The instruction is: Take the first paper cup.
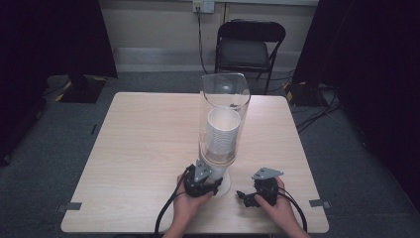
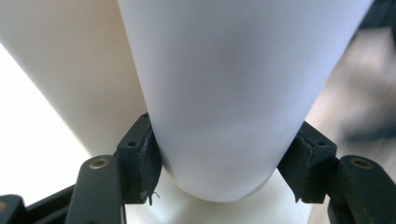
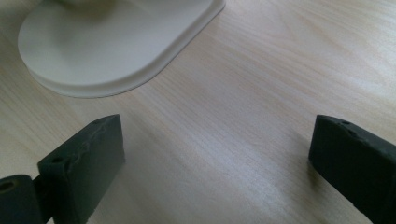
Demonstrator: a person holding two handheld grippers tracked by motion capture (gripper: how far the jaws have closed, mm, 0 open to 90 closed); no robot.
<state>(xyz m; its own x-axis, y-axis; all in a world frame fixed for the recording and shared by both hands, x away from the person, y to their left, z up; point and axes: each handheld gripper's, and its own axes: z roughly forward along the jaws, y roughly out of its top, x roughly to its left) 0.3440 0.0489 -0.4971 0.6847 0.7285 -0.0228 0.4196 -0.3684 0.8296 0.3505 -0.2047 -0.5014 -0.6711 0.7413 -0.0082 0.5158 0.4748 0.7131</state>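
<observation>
A clear tube dispenser (image 1: 224, 99) stands on a white base (image 1: 226, 187) near the table's front edge, with a stack of white paper cups (image 1: 222, 133) inside. In the left gripper view the bottom white cup (image 2: 224, 93) sticks out below the tube, and my left gripper (image 2: 224, 163) is shut on it, one pad on each side. From above, the left gripper (image 1: 208, 182) sits at the foot of the dispenser. My right gripper (image 1: 246, 196) rests low over the table to the right of the base, open, with bare wood between its jaws (image 3: 217, 144). The white base (image 3: 112, 42) lies just ahead of it.
The light wooden table (image 1: 148, 144) has wide free room to the left and behind the dispenser. A black folding chair (image 1: 250, 44) stands beyond the far edge. Cables trail from both grippers off the front edge, and more lie on the grey floor at the right.
</observation>
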